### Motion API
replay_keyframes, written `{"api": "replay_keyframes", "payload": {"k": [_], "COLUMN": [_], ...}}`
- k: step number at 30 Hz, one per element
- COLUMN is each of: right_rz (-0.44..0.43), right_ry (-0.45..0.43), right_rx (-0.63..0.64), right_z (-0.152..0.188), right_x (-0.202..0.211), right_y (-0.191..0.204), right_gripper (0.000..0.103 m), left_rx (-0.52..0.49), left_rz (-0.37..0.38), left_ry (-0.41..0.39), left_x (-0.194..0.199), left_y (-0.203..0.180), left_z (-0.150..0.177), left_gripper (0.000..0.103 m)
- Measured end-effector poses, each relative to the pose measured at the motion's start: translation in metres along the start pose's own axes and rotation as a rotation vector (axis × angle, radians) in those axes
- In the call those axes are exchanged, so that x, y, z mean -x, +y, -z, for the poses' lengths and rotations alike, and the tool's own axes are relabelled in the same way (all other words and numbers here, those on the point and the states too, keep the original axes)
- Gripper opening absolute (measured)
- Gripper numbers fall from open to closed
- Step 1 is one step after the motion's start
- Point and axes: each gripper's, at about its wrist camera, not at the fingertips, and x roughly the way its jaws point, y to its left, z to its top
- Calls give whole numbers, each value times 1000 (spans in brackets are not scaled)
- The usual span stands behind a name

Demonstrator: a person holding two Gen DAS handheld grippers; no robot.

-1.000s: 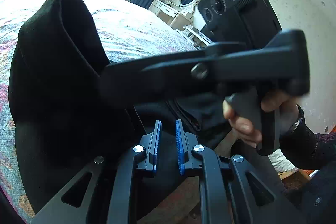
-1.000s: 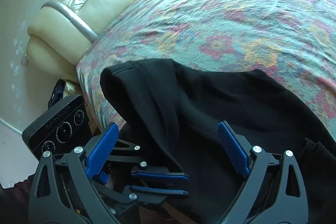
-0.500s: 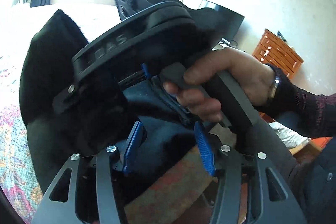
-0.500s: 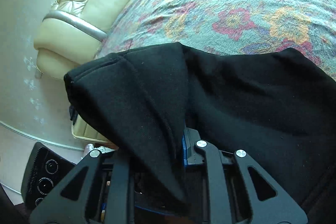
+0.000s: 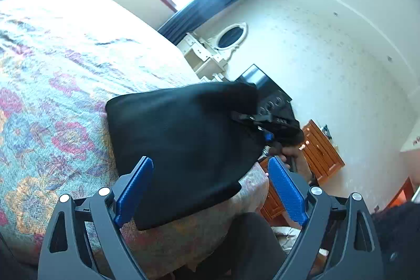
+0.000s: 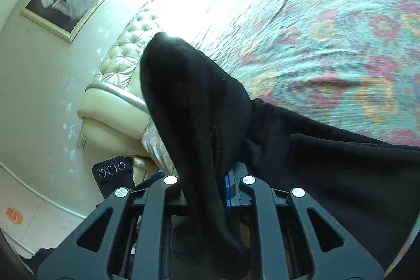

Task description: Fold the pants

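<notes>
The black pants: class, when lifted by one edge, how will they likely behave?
Probably floppy: the pants drape limply over the right gripper. Likely light, since one pinch lifts a fold. They seem unlikely to slide on the quilt, being soft fabric.

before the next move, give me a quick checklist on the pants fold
1. Right gripper shut on pants: ok.
2. Left gripper open, holding nothing: ok.
3. Most of the pants lie on the bed: ok.
4. Folded edges lined up: cannot tell, the lifted flap hides them.
5. Pants clear of the bed edge: not ok, the near corner sits close to the edge.
</notes>
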Motion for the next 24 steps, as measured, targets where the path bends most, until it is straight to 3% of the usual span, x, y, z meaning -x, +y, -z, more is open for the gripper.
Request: {"api": "replay_keyframes", "payload": {"k": [5, 9, 13, 16, 18, 20, 23, 24], "right_rz": [84, 132, 189, 130, 56, 4, 45, 76], "right_ry": [-70, -83, -61, -80, -83, -76, -50, -37], "right_rx": [-101, -208, -287, -354, -383, -378, -320, -301], "right_z": [15, 30, 46, 55, 62, 67, 64, 62], "right_x": [59, 80, 71, 70, 72, 74, 72, 70], "right_y": [-62, -118, -160, -179, -184, -184, -176, -171], "right_gripper": [15, 15, 16, 33, 65, 71, 72, 65], "left_rx": [146, 148, 151, 206, 259, 294, 271, 264], "left_rz": [-18, -89, -158, -182, -193, -177, -166, -167], "left_ry": [56, 111, 165, 186, 196, 197, 193, 198], "left_x": [-37, -71, -105, -117, -119, -117, -111, -110], "left_y": [32, 37, 45, 57, 67, 74, 71, 69], "left_z": [-5, 2, 11, 16, 22, 27, 30, 31], "left_gripper": [88, 88, 88, 88, 88, 88, 88, 88]}}
